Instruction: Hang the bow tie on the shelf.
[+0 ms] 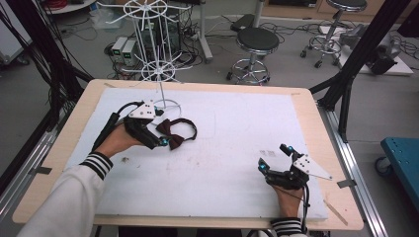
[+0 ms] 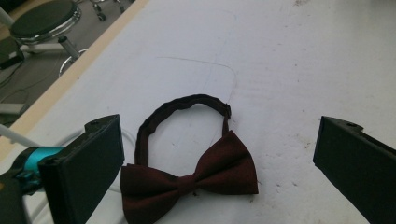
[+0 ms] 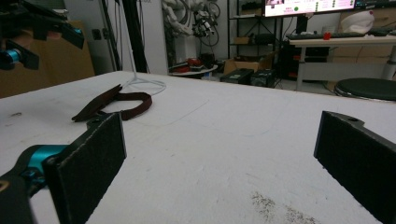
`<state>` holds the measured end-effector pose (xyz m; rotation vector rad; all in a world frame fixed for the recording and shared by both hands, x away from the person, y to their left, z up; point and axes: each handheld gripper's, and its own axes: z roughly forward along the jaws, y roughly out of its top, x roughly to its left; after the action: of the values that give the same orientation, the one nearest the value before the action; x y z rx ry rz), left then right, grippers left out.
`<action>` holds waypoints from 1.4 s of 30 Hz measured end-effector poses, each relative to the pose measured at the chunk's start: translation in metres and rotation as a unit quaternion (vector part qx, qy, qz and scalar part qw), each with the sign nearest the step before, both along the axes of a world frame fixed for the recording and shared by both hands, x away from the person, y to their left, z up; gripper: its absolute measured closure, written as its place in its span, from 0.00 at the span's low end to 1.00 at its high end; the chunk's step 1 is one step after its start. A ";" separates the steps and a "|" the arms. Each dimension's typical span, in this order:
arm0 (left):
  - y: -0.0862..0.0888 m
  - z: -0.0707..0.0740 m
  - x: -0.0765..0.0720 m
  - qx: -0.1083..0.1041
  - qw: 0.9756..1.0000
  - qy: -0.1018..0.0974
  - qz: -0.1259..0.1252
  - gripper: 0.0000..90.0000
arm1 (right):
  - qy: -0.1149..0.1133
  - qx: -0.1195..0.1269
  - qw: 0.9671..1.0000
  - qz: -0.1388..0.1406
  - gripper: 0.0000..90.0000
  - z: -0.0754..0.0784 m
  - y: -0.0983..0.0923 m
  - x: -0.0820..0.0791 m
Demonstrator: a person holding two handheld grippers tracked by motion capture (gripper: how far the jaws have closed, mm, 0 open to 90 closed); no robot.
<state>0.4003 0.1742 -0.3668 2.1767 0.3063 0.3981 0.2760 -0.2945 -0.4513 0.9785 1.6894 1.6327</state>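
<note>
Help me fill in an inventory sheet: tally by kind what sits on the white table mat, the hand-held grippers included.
Bow ties: 1, dark red bow tie, lying flat between the left gripper's open jaws.
Wire stands: 1, white wire stand, at the mat's far edge.
Grippers: 2, left gripper and right gripper, both open.
Total: 4

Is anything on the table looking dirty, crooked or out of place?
Mostly no. The bow tie lies flat, its strap looped. Only the white mat is grubby: a dark speckled smudge near the right tool.
</note>
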 end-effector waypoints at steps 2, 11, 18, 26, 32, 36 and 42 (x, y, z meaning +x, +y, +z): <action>-0.003 -0.005 0.002 0.017 1.000 0.004 -0.002 0.03 | 0.000 0.001 1.000 0.001 0.02 0.000 0.000 0.000; -0.008 -0.022 0.013 0.051 0.999 0.017 -0.004 0.03 | -0.001 0.001 1.000 0.001 0.02 0.000 0.000 0.000; -0.011 -0.034 0.021 0.068 0.997 0.032 0.000 0.03 | -0.001 0.001 1.000 0.000 0.02 0.000 0.000 0.000; -0.013 -0.046 0.028 0.095 0.995 0.037 0.000 0.03 | 0.000 0.003 1.000 0.000 0.02 0.000 0.000 0.000; -0.016 -0.048 0.033 0.117 0.992 0.037 -0.002 0.03 | 0.004 0.004 1.000 -0.001 0.02 0.000 0.000 0.000; -0.021 -0.047 0.034 0.121 0.992 0.039 -0.007 0.05 | 0.005 0.005 1.000 -0.001 0.02 0.000 0.000 0.000; -0.023 -0.052 0.036 0.143 0.989 0.038 -0.014 0.12 | 0.004 0.005 1.000 -0.001 0.02 0.000 0.000 0.000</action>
<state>0.4365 0.1512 -0.4185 2.4781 0.2738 0.3607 0.2758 -0.2948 -0.4513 0.9911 1.6869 1.6389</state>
